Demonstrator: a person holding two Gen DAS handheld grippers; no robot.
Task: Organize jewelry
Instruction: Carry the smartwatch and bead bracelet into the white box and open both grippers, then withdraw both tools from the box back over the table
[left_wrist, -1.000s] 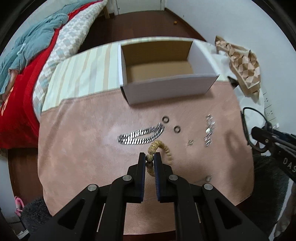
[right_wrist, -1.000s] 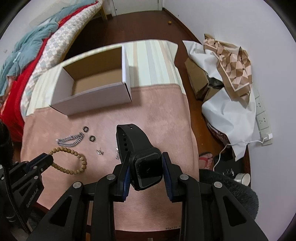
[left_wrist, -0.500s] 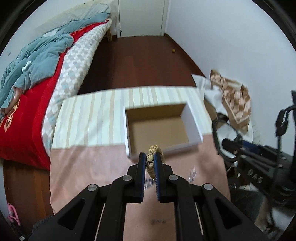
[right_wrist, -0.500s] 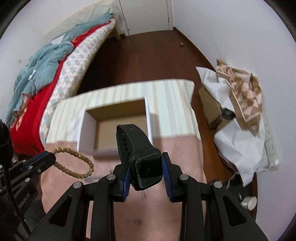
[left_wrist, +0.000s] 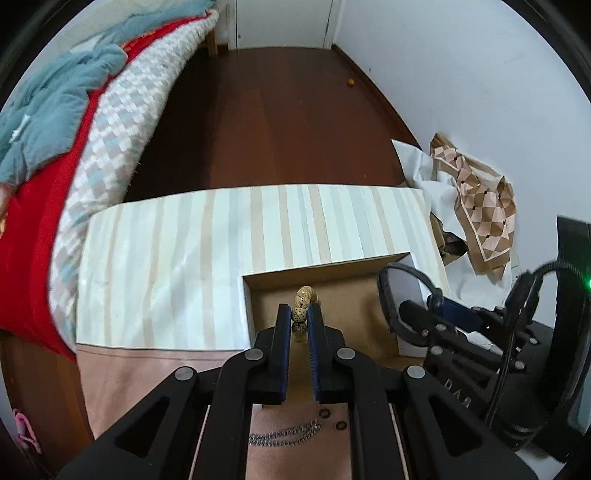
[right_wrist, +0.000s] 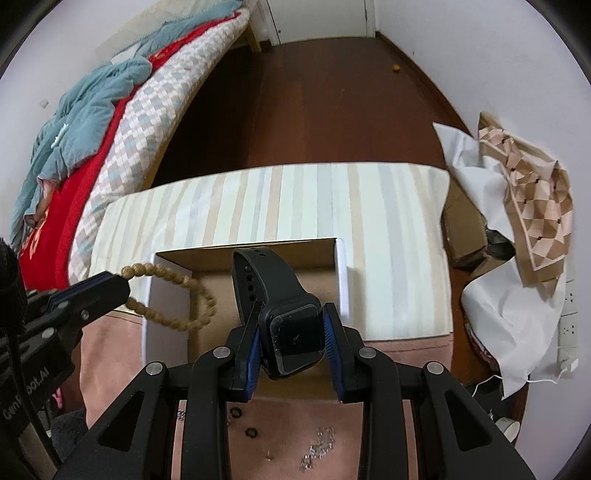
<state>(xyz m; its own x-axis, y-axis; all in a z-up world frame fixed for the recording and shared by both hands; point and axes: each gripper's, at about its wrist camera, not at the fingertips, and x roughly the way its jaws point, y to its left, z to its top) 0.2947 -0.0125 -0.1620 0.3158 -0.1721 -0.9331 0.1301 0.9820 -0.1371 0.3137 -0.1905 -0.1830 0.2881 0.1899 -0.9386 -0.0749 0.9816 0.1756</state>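
My left gripper (left_wrist: 299, 325) is shut on a wooden bead bracelet (left_wrist: 300, 314) and holds it above the open cardboard box (left_wrist: 347, 291). In the right wrist view the bracelet (right_wrist: 184, 291) hangs over the box's left wall (right_wrist: 166, 306). My right gripper (right_wrist: 291, 332) is shut on a black smartwatch (right_wrist: 291, 328), held above the box. The watch strap (left_wrist: 402, 295) shows in the left wrist view. A silver chain (left_wrist: 284, 437) and two dark rings (left_wrist: 332, 419) lie on the pink mat below.
The table carries a striped cloth (left_wrist: 221, 240) behind the box and a pink mat (left_wrist: 147, 387) in front. A small silver chain (right_wrist: 319, 450) and a stud (right_wrist: 269, 456) lie on the mat. A bed (left_wrist: 55, 147) stands left; bags and paper (right_wrist: 517, 221) right.
Both grippers have risen and moved forward from the mat to above the box, carrying the bracelet and the watch with them.
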